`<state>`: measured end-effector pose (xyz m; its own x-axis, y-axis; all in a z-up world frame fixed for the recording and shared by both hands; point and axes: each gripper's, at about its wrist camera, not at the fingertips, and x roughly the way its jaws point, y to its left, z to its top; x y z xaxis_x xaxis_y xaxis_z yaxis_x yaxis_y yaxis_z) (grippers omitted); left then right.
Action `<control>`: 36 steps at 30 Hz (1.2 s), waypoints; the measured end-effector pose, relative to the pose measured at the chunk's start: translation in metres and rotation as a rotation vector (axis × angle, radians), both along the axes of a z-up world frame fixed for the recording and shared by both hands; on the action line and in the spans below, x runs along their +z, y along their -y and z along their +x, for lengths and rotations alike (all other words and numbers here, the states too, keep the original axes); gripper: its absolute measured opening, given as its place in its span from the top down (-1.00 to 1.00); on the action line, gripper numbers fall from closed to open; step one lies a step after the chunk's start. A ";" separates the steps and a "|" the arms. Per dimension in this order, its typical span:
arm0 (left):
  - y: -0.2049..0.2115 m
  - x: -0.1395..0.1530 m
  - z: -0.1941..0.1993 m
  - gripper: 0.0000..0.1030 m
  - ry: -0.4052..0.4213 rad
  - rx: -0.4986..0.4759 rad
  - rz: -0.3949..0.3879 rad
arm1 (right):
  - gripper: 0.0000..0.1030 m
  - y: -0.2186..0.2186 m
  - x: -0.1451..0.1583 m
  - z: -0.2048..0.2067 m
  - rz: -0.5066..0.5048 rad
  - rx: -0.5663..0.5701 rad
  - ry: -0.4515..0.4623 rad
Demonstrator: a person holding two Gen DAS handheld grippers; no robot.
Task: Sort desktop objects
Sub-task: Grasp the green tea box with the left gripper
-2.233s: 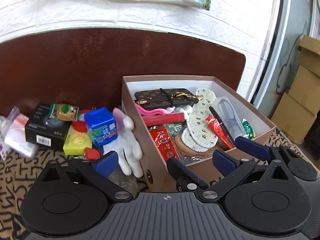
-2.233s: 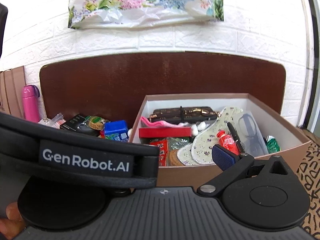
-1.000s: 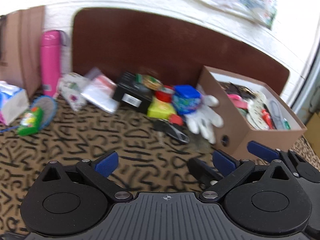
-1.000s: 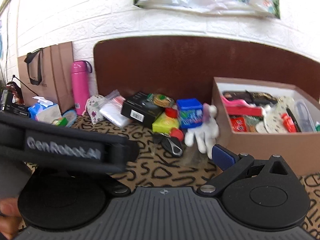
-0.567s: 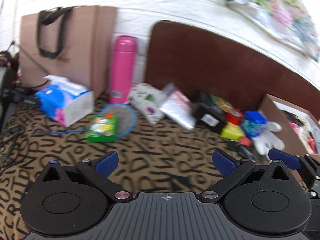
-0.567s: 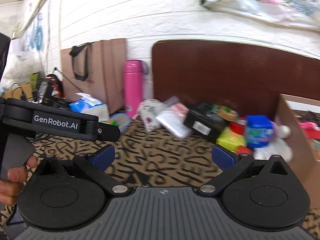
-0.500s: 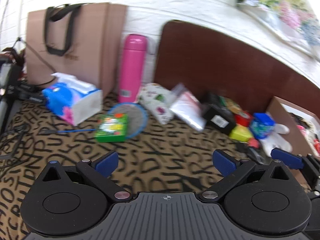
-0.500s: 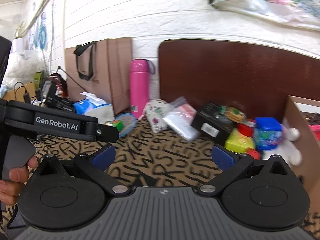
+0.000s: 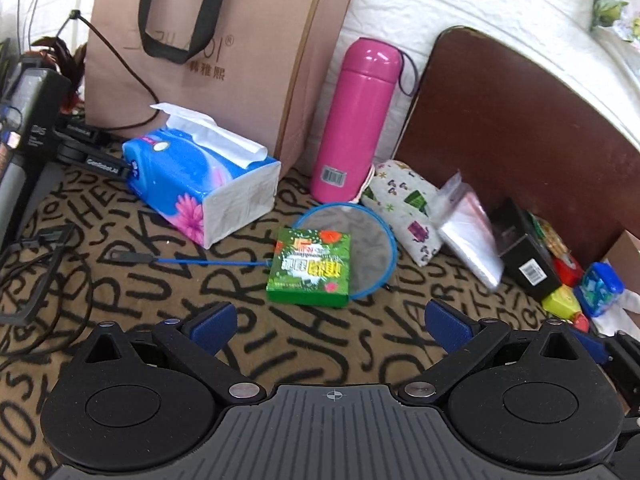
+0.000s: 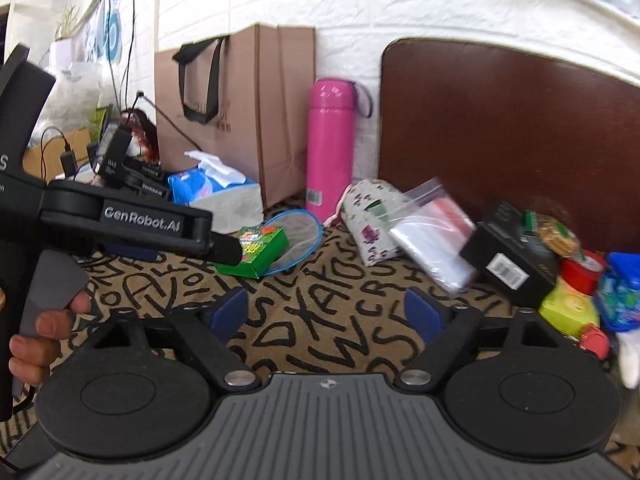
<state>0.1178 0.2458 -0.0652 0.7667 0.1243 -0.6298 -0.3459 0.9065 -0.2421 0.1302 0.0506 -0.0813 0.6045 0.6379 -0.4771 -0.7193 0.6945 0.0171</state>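
My left gripper point(image 9: 332, 326) is open and empty, just short of a green box point(image 9: 310, 272) that lies on a round blue-rimmed net point(image 9: 360, 240). A blue tissue pack point(image 9: 200, 184), a pink bottle point(image 9: 356, 120), a patterned pouch point(image 9: 408, 204), a clear bag point(image 9: 472, 232) and a black box point(image 9: 524, 256) lie along the back. My right gripper point(image 10: 328, 314) is open and empty above the patterned cloth. The green box point(image 10: 260, 250) lies ahead of it to the left, partly behind the left gripper's body point(image 10: 132, 220). Small items point(image 10: 580, 296) are piled at the right.
A brown paper bag point(image 9: 216, 44) stands against the white wall. A dark brown board point(image 9: 520, 128) leans at the back right. Black cables and devices point(image 9: 36, 136) lie at the far left. The corner of the cardboard box point(image 9: 628, 244) shows at the right edge.
Both grippers have swung left, away from the filled cardboard box. The left gripper has come closer to the green box and net. Both stay open.
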 end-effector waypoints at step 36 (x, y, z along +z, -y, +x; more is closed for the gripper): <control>-0.024 -0.036 0.072 -0.23 -0.101 -0.102 0.000 | 0.68 -0.074 -0.037 0.070 0.034 0.087 -0.197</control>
<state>0.1901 0.2701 -0.1016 0.7084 0.0488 -0.7041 -0.2741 0.9383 -0.2108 0.2001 0.1243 -0.1183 0.4438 0.7013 -0.5578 -0.7570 0.6265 0.1855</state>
